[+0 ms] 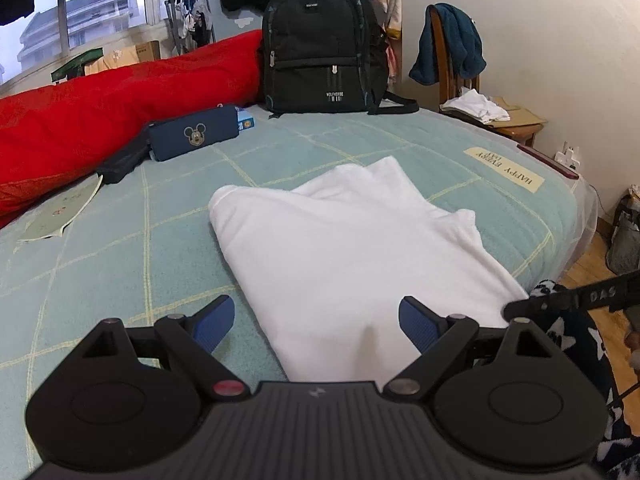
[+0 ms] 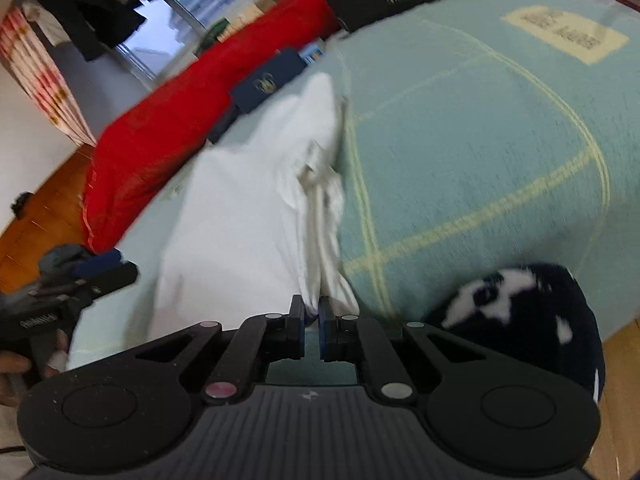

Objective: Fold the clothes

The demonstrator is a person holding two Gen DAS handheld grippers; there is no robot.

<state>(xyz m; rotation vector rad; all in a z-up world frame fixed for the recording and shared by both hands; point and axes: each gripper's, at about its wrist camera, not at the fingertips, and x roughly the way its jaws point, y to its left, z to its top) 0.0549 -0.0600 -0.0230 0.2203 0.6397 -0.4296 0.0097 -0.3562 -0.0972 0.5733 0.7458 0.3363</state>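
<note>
Jaws of the right gripper (image 2: 312, 318) pinch the near edge of the soft, light white garment (image 1: 344, 256) lying folded on the green bedspread (image 1: 120, 240), left gripper (image 1: 316, 320) gaping above it; limp cloth, best gripped at corners.

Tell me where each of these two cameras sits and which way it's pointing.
Left wrist: on the left hand-held gripper, open above the white garment, facing the black backpack.
Right wrist: on the right hand-held gripper, shut on the garment's edge, tilted, facing the red bedding; a hand shows at left.
Shared: garment, green bedspread, bedding.
</note>
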